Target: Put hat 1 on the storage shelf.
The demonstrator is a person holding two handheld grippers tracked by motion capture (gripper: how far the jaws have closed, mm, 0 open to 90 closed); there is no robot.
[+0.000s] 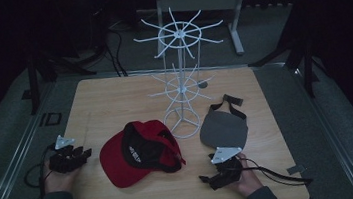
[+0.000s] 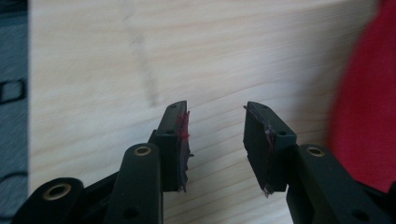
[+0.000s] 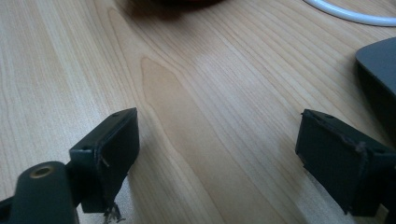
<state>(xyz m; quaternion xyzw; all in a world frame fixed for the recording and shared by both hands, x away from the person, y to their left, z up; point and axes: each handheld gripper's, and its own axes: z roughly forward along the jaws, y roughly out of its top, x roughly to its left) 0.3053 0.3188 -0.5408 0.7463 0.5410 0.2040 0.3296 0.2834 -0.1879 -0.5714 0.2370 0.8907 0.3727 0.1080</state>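
Observation:
A red and black cap (image 1: 138, 153) lies on the wooden table (image 1: 109, 97), left of the centre front. A grey cap (image 1: 224, 129) with a black strap lies to its right. Between them rises a white wire rack (image 1: 180, 74) with two tiers of spokes. My left gripper (image 1: 85, 153) rests at the table's left edge, open, a short way left of the red cap (image 2: 369, 102). In its own view my left gripper (image 2: 215, 140) has nothing between its jaws. My right gripper (image 1: 204, 179) sits near the front edge below the grey cap (image 3: 380, 70), and my right gripper (image 3: 217, 158) stands wide open over bare wood.
The rack's round white base (image 3: 355, 14) lies just beyond the right gripper. Grey floor mats (image 1: 4, 149) surround the table. Dark stands and cables (image 1: 107, 42) stand behind it. A small grey tag (image 1: 295, 169) lies at the table's front right corner.

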